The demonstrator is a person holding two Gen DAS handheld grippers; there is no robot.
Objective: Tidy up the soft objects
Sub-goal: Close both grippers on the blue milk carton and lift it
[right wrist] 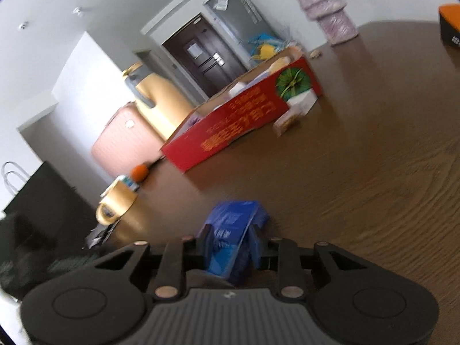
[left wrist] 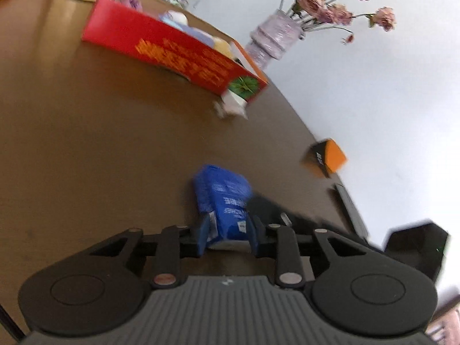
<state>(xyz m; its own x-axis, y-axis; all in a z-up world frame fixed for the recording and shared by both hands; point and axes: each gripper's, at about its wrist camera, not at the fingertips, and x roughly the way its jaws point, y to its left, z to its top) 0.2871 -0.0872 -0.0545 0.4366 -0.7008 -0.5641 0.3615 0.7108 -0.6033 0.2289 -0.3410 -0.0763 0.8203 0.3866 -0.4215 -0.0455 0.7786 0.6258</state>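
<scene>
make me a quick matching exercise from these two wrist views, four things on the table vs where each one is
Things:
1. blue tissue pack
2. red cardboard box
3. vase of pink flowers
4. orange and black box

Places:
A. behind the red box's far end, by the wall
B. near the table edge, by itself
C. between a gripper's fingers
D. mid-table, soft items inside

Pairs: 1-C, 2-D, 3-A, 4-B

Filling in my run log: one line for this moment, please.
left gripper: shut on blue packet | right gripper: shut on blue packet | red box: beyond, on table
</scene>
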